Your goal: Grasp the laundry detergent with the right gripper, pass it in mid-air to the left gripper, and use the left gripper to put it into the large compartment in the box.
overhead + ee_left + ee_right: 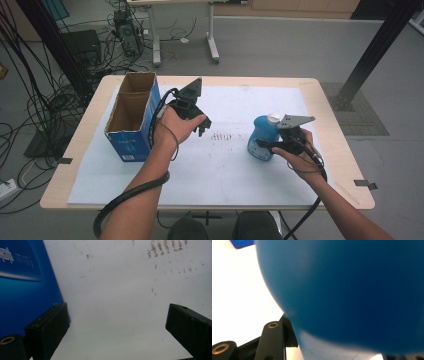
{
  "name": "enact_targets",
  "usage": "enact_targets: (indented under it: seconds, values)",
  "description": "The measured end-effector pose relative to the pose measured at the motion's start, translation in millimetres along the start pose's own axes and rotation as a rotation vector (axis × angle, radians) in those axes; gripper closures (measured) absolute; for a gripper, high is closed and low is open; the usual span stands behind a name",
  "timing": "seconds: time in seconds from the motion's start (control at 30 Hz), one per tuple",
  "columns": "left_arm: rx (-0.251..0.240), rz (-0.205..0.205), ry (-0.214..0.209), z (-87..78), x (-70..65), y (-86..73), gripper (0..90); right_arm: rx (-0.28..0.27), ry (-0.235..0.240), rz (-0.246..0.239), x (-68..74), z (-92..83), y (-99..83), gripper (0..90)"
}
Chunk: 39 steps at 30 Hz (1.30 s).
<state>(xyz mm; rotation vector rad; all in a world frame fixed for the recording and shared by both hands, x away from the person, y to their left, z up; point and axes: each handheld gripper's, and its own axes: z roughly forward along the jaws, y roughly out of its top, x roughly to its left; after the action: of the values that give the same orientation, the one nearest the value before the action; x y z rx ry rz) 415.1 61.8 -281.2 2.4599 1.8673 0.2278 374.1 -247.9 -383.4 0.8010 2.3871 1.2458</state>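
Between my right jaws, I'm holding the blue bottle [262,139], clamped around its round body, and they're squeezed in as far as they go on it. My right gripper [268,145] is coming at it from the side, and the bottle is standing upright on the white mat [230,165], its white cap [273,118] sitting just above the jaws and right next to the grey plate on top of the gripper. In the right gripper view the bottle [352,290] is pressing so close that it's basically a wall of blurry blue.

Over on the other side, my left gripper [201,127] is hanging with its jaws spread wide and nothing between them. In the left gripper view the two black fingers [47,327] are standing well apart over bare mat [117,315]. Just beside the left one is the blue side of the open cardboard box [22,295], near it though I can't tell if it's actually touching. In the high view that box [131,117] is sitting right beside my left hand [175,127], open top facing up.

A patch of small brownish marks [220,136] is lying on the mat between my two sets of jaws, which are well apart from each other on the counter [80,150].
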Motion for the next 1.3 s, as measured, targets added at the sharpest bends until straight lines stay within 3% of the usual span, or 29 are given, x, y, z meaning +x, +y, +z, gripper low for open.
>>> enact_targets:
  seconds: [0.53,0.93,1.3]
  values:
    - [0.007,0.109,0.013,0.1,6.2,11.7,5.5,0.014,0.011,0.004,-2.2,0.5,2.1,43.9]
    - [-0.019,0.133,-0.013,-9.2,10.1,14.9,5.5,0.018,0.023,0.002,-4.2,0.4,2.4,43.6]
    - [-0.031,0.188,-0.035,-17.5,8.8,17.7,5.5,0.025,0.026,0.005,-4.9,0.5,3.7,43.7]
